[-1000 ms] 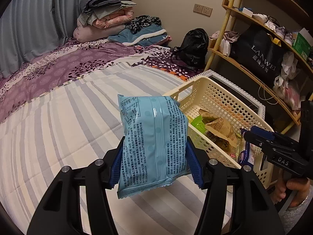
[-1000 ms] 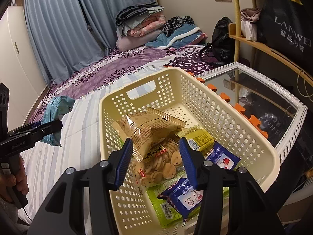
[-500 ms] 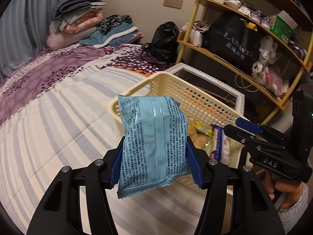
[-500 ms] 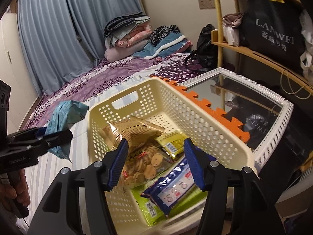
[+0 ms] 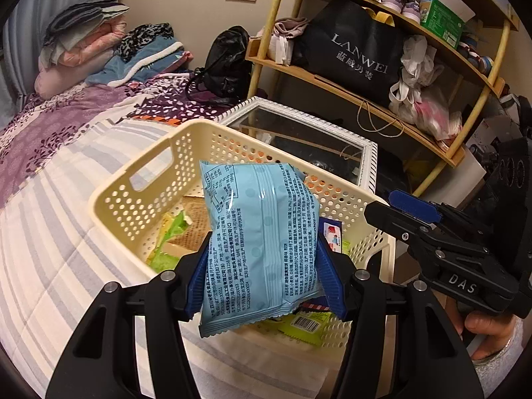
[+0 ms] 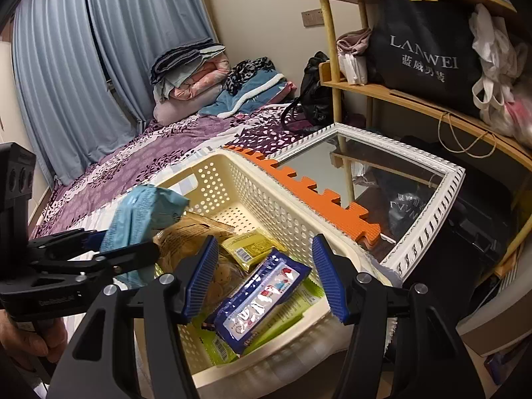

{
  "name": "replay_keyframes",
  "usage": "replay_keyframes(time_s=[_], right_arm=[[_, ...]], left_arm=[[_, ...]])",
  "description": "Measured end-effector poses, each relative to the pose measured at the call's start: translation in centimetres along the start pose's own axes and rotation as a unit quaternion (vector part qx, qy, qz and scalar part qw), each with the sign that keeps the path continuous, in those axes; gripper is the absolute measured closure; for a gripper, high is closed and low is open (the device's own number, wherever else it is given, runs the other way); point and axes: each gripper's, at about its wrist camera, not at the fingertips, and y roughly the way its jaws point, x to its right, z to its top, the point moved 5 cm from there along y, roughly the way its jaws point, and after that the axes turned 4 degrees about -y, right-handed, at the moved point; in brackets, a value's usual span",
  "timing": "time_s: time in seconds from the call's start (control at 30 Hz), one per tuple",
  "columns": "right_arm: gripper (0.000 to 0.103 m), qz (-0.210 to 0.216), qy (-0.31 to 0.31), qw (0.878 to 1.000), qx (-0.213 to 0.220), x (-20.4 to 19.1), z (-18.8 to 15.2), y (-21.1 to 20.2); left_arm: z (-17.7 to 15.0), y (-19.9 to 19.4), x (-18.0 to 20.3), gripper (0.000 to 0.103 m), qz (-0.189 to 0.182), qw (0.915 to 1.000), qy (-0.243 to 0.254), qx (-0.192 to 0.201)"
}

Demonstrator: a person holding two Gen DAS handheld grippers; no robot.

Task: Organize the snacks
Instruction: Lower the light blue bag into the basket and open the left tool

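My left gripper [image 5: 264,232] is shut on a light blue snack bag [image 5: 256,206] and holds it upright over the cream perforated basket [image 5: 139,173]. The right wrist view shows the same bag [image 6: 146,209] and left gripper [image 6: 129,242] above the basket's left side. In the basket [image 6: 232,183] lie a brown cookie bag [image 6: 189,236], a yellow packet [image 6: 249,249], a dark blue packet [image 6: 262,292] and a green packet [image 6: 299,302]. My right gripper [image 6: 264,242] hangs open over the basket's near end with nothing between its pads. It also shows at the right in the left wrist view [image 5: 392,209].
The basket sits on a striped bed cover [image 5: 50,232] near the bed's edge. Beside it lie an orange foam mat [image 6: 316,196] and a white-framed mirror [image 6: 382,173]. A wooden shelf with a black bag [image 6: 422,53] stands behind. Folded bedding [image 5: 83,50] is piled at the bed's far end.
My left gripper has carried the blue bag from over the bed to over the basket. My right gripper's jaws have widened, and it has drawn back toward the basket's near end.
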Motion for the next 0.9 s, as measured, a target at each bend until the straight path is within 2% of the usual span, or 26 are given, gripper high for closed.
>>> replay_keyframes(time_s=[0.2,0.27,0.3,0.33,0.37,0.57,0.9], right_arm=[[0.044,-0.009,0.005,1.000,0.000,0.6,-0.2,-0.1],[0.044,-0.012,0.007,1.000,0.000,0.9,-0.3,-0.2],[0.044,-0.013,0.009,1.000,0.000,0.9,-0.4,-0.3],[0.044,-0.013,0.010,1.000,0.000,1.0,-0.4,-0.3],[0.044,-0.013,0.011,1.000,0.000,1.1,-0.4,-0.3],[0.044,-0.008,0.007,1.000,0.000,0.8,-0.3,-0.1],[0.044,-0.001,0.002,1.000,-0.001,-0.1,-0.3,0.0]], left_arm=[[0.2,1.6,0.7,0.043,-0.031,0.9995,0.004,-0.005],[0.1,2.1,0.7,0.035,-0.035,0.9993,-0.002,-0.010],[0.1,2.0,0.7,0.026,-0.034,0.9994,-0.002,-0.006],[0.0,1.9,0.7,0.020,-0.032,0.9995,0.000,-0.001],[0.0,1.8,0.8,0.020,-0.028,0.9996,0.004,0.004],[0.1,1.0,0.4,0.020,-0.006,0.9998,0.018,0.008],[-0.2,1.8,-3.0,0.019,0.065,0.9978,0.007,-0.008]])
